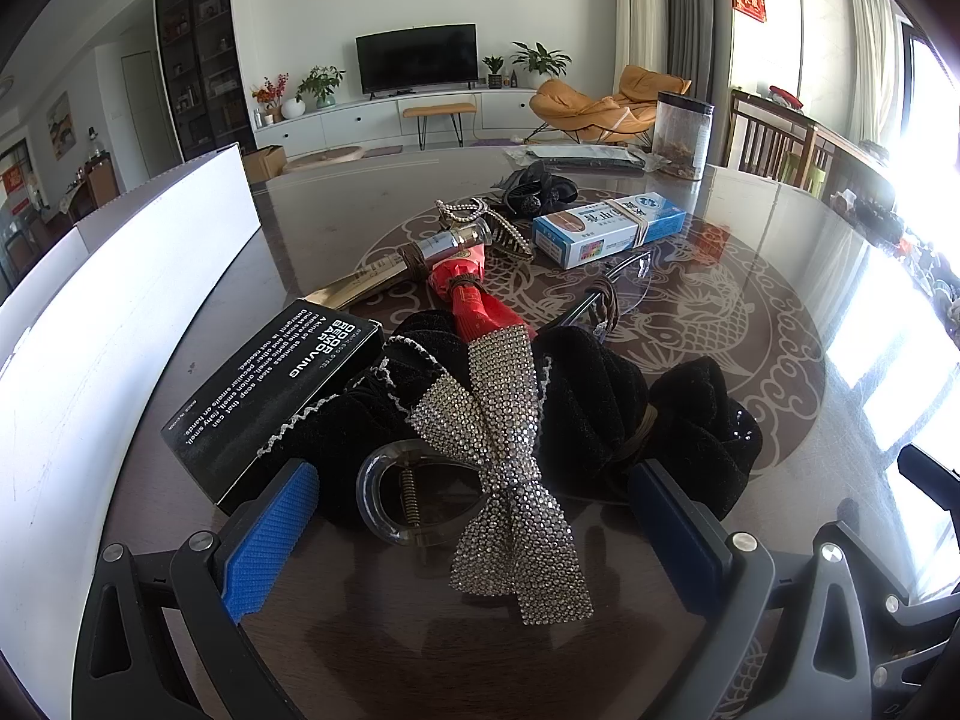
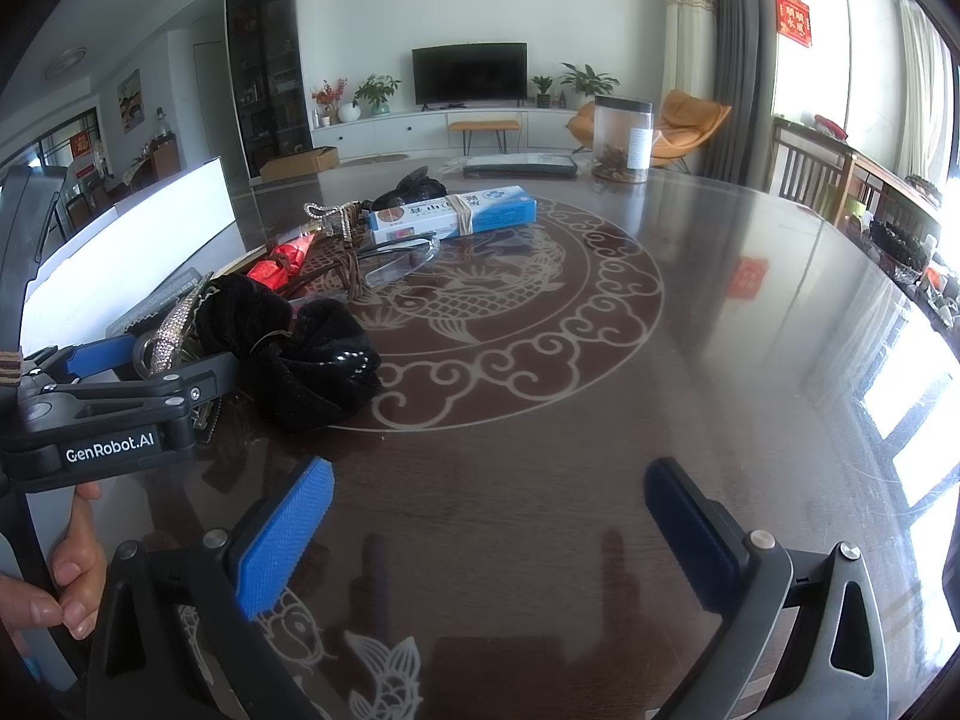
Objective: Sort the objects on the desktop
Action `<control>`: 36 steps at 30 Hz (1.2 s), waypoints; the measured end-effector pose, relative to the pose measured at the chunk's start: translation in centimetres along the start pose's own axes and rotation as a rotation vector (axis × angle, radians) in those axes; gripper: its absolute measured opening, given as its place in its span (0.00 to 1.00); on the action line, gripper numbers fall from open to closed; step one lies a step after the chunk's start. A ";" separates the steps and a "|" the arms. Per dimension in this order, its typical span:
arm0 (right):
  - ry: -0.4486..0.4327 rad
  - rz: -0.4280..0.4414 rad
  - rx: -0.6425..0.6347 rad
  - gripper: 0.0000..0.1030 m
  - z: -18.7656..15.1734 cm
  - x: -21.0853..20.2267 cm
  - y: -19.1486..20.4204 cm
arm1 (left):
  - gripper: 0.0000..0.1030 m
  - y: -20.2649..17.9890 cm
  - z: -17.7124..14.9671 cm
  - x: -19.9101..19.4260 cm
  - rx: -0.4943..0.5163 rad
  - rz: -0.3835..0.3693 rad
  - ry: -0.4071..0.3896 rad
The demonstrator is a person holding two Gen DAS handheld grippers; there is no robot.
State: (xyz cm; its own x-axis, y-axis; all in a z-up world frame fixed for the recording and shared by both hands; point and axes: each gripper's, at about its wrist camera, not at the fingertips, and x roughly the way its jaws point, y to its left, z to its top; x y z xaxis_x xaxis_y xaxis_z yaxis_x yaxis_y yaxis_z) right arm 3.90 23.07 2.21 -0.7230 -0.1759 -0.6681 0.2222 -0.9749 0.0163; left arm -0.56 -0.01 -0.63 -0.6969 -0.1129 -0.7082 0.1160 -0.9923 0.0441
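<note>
My left gripper [image 1: 474, 480] is open, its blue pads [image 1: 270, 534] standing either side of a clear claw clip [image 1: 384, 492] with a rhinestone bow [image 1: 504, 372]. The clip lies against a black velvet hair piece [image 1: 600, 396] on the dark table [image 1: 750, 276]. A black soap box [image 1: 276, 396] sits just left of it. Behind are a red wrapped item [image 1: 480, 306], glasses [image 1: 624, 282] and a blue-white box [image 1: 606, 228]. My right gripper [image 2: 489, 471] is open over bare table [image 2: 600, 390], right of the velvet piece [image 2: 312, 354]. The left gripper [image 2: 162, 360] shows there too, held by a hand [image 2: 72, 576].
A white panel [image 1: 120, 300] stands along the table's left side. Further back lie a pearl clip [image 1: 462, 213], a gold tube [image 1: 372, 282], a black hair ornament [image 1: 540, 189], a flat packet [image 1: 576, 156] and a clear jar [image 1: 681, 135]. Chairs [image 2: 804, 162] line the right edge.
</note>
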 end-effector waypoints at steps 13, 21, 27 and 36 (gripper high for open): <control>0.000 0.000 0.000 1.00 0.0 0.0 0.0 | 1.00 0.0 0.0 0.0 0.000 0.000 0.000; 0.000 0.003 0.001 1.00 -0.1 -0.1 0.0 | 1.00 0.2 0.0 -0.1 -0.007 -0.003 -0.007; -0.004 0.013 0.005 1.00 -0.4 -0.2 0.4 | 1.00 1.0 -0.7 -1.4 0.005 -0.035 -0.010; 0.001 0.015 0.004 1.00 -0.4 -0.2 0.3 | 1.00 3.2 -2.0 -2.7 0.058 -0.058 0.022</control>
State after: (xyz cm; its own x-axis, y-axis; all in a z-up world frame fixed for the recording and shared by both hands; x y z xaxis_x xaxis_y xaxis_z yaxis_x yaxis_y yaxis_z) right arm 4.37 22.92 2.08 -0.7191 -0.1901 -0.6684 0.2303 -0.9727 0.0290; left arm 3.17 -2.80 0.01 -0.6853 -0.0549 -0.7262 0.0345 -0.9985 0.0429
